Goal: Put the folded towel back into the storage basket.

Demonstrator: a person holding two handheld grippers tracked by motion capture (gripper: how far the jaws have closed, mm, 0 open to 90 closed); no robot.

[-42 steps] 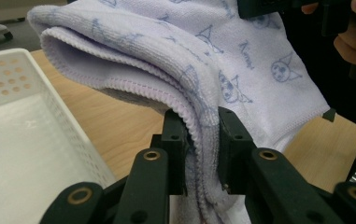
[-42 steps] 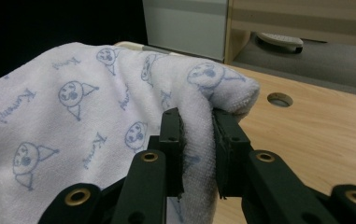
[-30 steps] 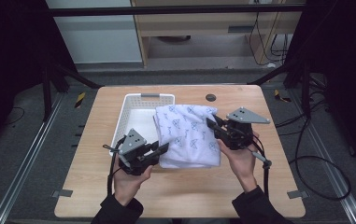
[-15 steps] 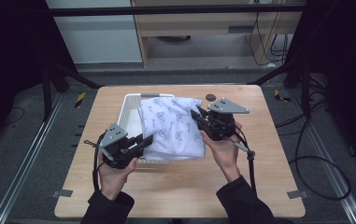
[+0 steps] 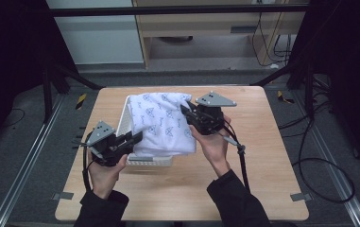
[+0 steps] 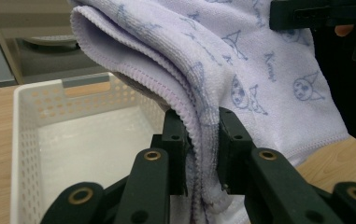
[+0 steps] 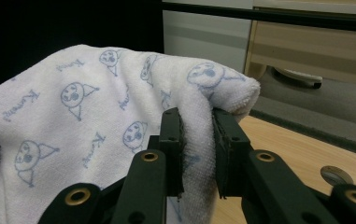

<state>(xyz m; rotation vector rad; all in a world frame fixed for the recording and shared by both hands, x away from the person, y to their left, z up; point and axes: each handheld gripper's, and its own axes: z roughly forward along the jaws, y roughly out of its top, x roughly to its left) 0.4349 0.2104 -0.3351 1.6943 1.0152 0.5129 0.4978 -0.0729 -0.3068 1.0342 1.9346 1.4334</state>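
Towel (image 5: pixel 161 124) is what it's all about here, a folded white one with little blue cartoon faces printed on it, hanging in the air right over the white basket (image 5: pixel 123 122) on the wooden bench (image 5: pixel 272 156). It's carried from two sides. The left hand-held gripper (image 5: pixel 137 137) is pinching the near left edge, and in the left gripper view you can see the folded layers squeezed tight between the jaws (image 6: pixel 199 140). The right hand-held gripper (image 5: pixel 187 110) bites the far right corner, with the terry bulging out above the pads (image 7: pixel 199 135) in the right gripper view. Two grips on opposite sides make sense to me: that way the fold stays flat-ish and doesn't flop open, so it can probably go down into the basket as a neat stack.

Pose-wise, the left hand (image 5: pixel 103 171) sits low at the basket's near left corner, gripper pointing across toward the cloth. The right hand (image 5: pixel 214 145) is higher and further out, reaching in from the right side. Basket looks empty underneath from the left gripper view
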